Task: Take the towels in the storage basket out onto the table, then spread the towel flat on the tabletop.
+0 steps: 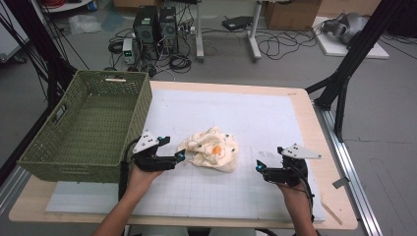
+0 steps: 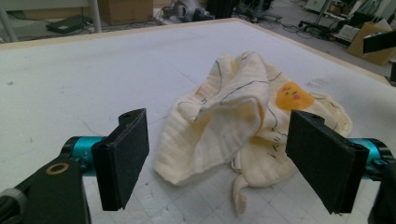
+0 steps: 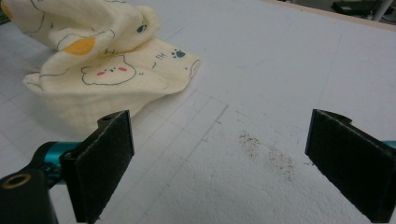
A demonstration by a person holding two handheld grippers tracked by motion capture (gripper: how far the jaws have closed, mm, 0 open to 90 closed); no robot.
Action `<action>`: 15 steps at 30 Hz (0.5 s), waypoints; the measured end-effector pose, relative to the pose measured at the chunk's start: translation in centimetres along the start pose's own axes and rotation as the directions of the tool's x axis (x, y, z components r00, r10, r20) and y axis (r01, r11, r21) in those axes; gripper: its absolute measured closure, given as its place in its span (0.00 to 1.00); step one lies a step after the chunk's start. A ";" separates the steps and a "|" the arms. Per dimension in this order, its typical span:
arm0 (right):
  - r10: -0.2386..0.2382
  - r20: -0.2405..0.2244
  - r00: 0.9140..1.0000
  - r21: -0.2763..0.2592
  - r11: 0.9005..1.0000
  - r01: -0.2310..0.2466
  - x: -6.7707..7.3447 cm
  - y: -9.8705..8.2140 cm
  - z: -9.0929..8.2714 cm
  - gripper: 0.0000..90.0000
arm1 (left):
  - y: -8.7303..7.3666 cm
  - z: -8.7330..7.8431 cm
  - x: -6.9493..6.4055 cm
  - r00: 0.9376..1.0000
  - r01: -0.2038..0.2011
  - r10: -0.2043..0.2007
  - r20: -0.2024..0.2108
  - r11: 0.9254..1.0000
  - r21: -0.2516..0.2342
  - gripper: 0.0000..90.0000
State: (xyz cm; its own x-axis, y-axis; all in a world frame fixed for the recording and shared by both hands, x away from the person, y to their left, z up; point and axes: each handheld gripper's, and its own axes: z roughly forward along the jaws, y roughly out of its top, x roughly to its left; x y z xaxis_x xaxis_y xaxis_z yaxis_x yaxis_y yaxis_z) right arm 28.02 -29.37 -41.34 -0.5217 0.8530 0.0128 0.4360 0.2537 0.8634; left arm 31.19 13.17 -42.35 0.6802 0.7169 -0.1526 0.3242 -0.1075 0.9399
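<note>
The left gripper (image 2: 217, 158) has its flat black foam-faced jaws spread wide, and the crumpled cream muslin cloth with cartoon prints (image 2: 243, 121) lies just beyond, between them. The right gripper (image 3: 219, 163) gapes equally wide over the bare white gridded mat (image 3: 280, 70), the cloth lying past its left jaw.

Green woven basket (image 1: 88, 125) at the left edge of the surface (image 1: 314, 128), overhanging it, handle slot in the near-left wall. White gridded mat (image 1: 255, 118) across most of the surface, dark smudge (image 3: 268, 154) on it. Beyond, on the floor: two black computer towers (image 1: 156, 27), tangled cables (image 1: 275, 46), cardboard box (image 1: 292, 14), white table legs (image 1: 253, 32).
</note>
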 end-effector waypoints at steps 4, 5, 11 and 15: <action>0.006 -0.001 1.000 0.000 1.000 -0.006 0.0 0.0 -0.1 0.08 | -0.1 -0.2 -0.1 1.000 0.000 0.000 0.005 1.000 -0.005 0.25; 0.007 -0.003 1.000 0.002 1.000 -0.007 0.0 0.0 -0.1 0.08 | -0.1 -0.2 -0.2 1.000 0.003 -0.003 0.003 1.000 -0.005 0.25; 0.001 -0.004 1.000 0.005 1.000 -0.001 0.1 0.0 0.1 0.08 | -0.2 -0.5 0.2 1.000 0.014 -0.014 -0.010 1.000 -0.003 0.25; 0.007 -0.007 1.000 -0.005 1.000 -0.007 0.1 0.0 0.1 0.08 | -0.3 -0.6 0.3 1.000 0.016 -0.016 -0.012 1.000 0.002 0.25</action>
State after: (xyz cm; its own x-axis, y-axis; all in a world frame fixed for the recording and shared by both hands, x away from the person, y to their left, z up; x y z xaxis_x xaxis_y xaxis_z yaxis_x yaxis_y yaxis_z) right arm 28.08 -29.24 -41.38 -0.5238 0.8515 0.0224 0.4361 0.2456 0.8657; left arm 30.86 13.84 -42.54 0.6671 0.7267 -0.1639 0.3362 -0.0974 0.9368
